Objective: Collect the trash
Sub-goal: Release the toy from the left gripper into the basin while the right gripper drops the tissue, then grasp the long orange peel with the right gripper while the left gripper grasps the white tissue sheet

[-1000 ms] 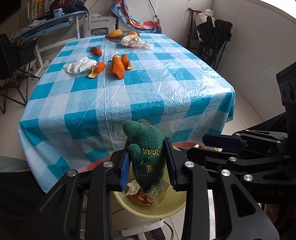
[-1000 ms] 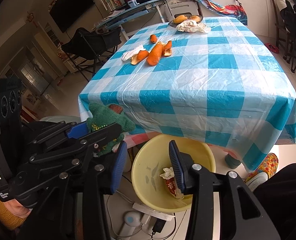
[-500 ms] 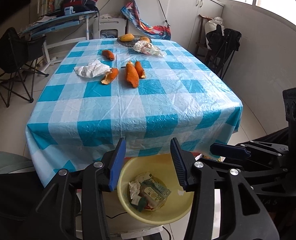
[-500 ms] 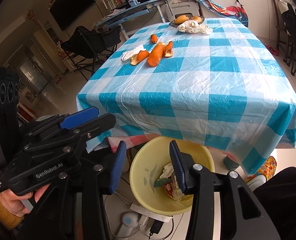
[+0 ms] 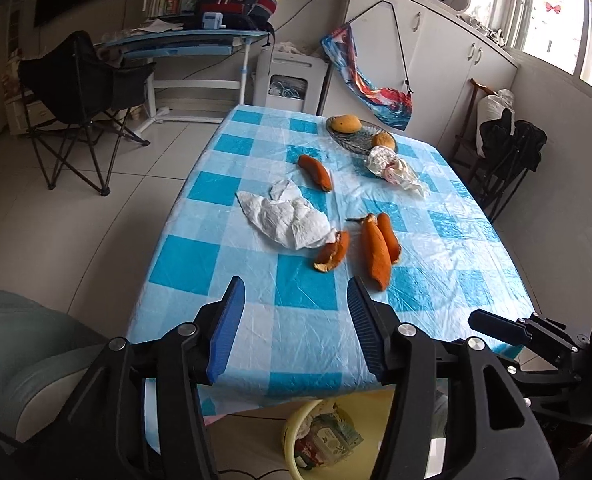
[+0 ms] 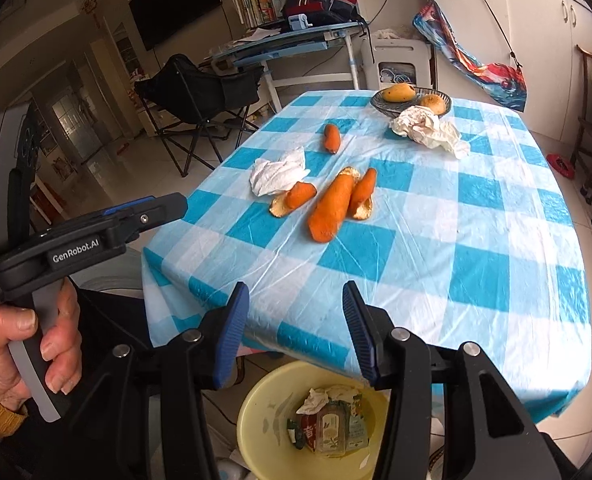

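Table [image 5: 448, 240], blue-and-white check cloth: fills both views now, where a second ago only its near edge showed above the basin. Both grippers have lifted off the basin and face the litter.

Yellow basin [image 6: 264, 408], on the floor under the near edge of the table: holds a crumpled tissue and flattened cartons. The green knitted thing the left gripper clasped a second ago is gone from its jaws, so judged dropped there; it cannot be picked out among the contents. That load counts as done.

Left gripper [image 5: 296, 328]: jaws opening, nothing between them, over the near end of the cloth.

Right gripper [image 6: 296, 330]: jaws parted and empty, above the basin rim and near table edge.

Trash still on the table, mid-cloth to far end:
- White tissue [image 5: 284, 216], crumpled flat, left of centre.
- Crumpled paper [image 5: 396, 168], far right, just beside a fruit dish [image 5: 348, 138].
- Long orange peel [image 5: 376, 252] with a second strip touching its right side, centre.
- Curled peel [image 5: 332, 254], touching the near corner of the tissue.
- Single peel [image 5: 316, 172], farther off, alone.
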A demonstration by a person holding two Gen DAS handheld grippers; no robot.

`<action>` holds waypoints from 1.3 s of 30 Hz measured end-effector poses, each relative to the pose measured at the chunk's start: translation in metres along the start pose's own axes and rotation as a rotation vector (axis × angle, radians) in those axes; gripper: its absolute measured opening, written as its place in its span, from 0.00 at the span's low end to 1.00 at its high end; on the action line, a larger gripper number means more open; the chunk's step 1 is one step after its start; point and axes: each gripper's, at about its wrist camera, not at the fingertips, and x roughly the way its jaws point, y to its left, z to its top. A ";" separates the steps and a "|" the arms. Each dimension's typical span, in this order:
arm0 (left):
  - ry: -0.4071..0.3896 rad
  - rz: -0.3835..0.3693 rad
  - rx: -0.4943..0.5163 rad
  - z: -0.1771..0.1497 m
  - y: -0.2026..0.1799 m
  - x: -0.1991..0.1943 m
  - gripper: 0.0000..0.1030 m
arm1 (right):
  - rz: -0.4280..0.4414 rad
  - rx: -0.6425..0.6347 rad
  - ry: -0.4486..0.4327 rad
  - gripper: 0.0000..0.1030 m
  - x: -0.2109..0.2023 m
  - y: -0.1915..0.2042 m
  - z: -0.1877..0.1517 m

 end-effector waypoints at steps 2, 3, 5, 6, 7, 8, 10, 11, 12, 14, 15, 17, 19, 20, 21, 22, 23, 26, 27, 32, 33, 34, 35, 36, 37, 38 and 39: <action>0.017 0.009 -0.015 0.008 0.004 0.013 0.50 | 0.005 0.013 0.001 0.46 0.009 -0.003 0.005; 0.025 0.012 -0.022 0.012 0.005 0.021 0.50 | 0.010 0.027 0.002 0.46 0.014 -0.005 0.008; 0.037 0.017 -0.026 0.020 0.004 0.035 0.50 | 0.027 0.063 0.006 0.47 0.024 -0.010 0.014; 0.044 0.021 -0.026 0.023 0.003 0.043 0.51 | 0.031 0.076 0.009 0.47 0.029 -0.011 0.017; 0.051 0.023 -0.025 0.027 0.003 0.052 0.51 | 0.036 0.087 0.014 0.47 0.035 -0.013 0.020; 0.059 0.026 -0.026 0.031 0.002 0.060 0.51 | 0.039 0.096 0.022 0.47 0.042 -0.015 0.023; 0.072 0.035 -0.025 0.040 0.001 0.076 0.51 | 0.034 0.107 0.033 0.47 0.054 -0.018 0.031; 0.076 0.040 -0.024 0.044 0.000 0.084 0.52 | 0.030 0.112 0.037 0.47 0.059 -0.020 0.033; 0.080 0.046 -0.025 0.047 -0.001 0.091 0.53 | 0.026 0.116 0.040 0.47 0.065 -0.022 0.036; 0.089 0.056 -0.025 0.053 -0.003 0.105 0.55 | 0.014 0.119 0.044 0.47 0.074 -0.024 0.039; 0.095 0.064 -0.022 0.055 -0.005 0.111 0.56 | 0.009 0.120 0.046 0.46 0.077 -0.025 0.039; 0.111 0.082 -0.015 0.057 -0.006 0.124 0.57 | 0.004 0.119 0.035 0.46 0.081 -0.027 0.039; 0.129 0.091 -0.020 0.055 -0.005 0.134 0.59 | -0.007 0.099 0.030 0.46 0.082 -0.024 0.040; 0.138 0.096 -0.023 0.053 -0.004 0.139 0.59 | -0.013 0.087 0.028 0.46 0.083 -0.024 0.041; 0.147 0.100 -0.026 0.052 -0.003 0.143 0.59 | -0.022 0.074 0.025 0.46 0.083 -0.022 0.041; 0.148 0.104 -0.026 0.052 -0.002 0.146 0.60 | -0.031 0.060 0.024 0.44 0.084 -0.023 0.042; 0.135 0.109 -0.019 0.052 -0.002 0.147 0.61 | -0.038 0.048 0.022 0.44 0.084 -0.022 0.042; 0.133 0.111 -0.014 0.054 -0.002 0.151 0.63 | -0.046 0.030 0.018 0.37 0.084 -0.024 0.042; 0.131 0.107 -0.015 0.054 -0.002 0.151 0.63 | -0.042 0.034 0.018 0.33 0.085 -0.025 0.043; 0.122 0.061 0.018 0.053 -0.008 0.151 0.32 | -0.001 0.068 0.017 0.24 0.081 -0.033 0.040; 0.128 0.042 0.019 0.053 -0.008 0.151 0.18 | 0.012 0.079 0.018 0.23 0.080 -0.033 0.039; 0.135 0.021 0.015 0.052 -0.008 0.151 0.11 | 0.026 0.090 0.017 0.21 0.079 -0.034 0.039; 0.129 0.016 0.009 0.052 -0.008 0.150 0.09 | 0.039 0.101 0.015 0.21 0.078 -0.035 0.039; 0.121 0.014 0.008 0.051 -0.007 0.148 0.05 | 0.052 0.111 0.012 0.20 0.076 -0.036 0.038; 0.114 0.009 0.004 0.050 -0.006 0.145 0.03 | 0.063 0.119 0.008 0.20 0.074 -0.035 0.037; 0.104 0.002 -0.004 0.050 -0.005 0.142 0.03 | 0.073 0.124 0.003 0.20 0.071 -0.035 0.036; 0.092 -0.005 -0.011 0.050 -0.004 0.137 0.03 | 0.081 0.128 -0.002 0.20 0.069 -0.033 0.036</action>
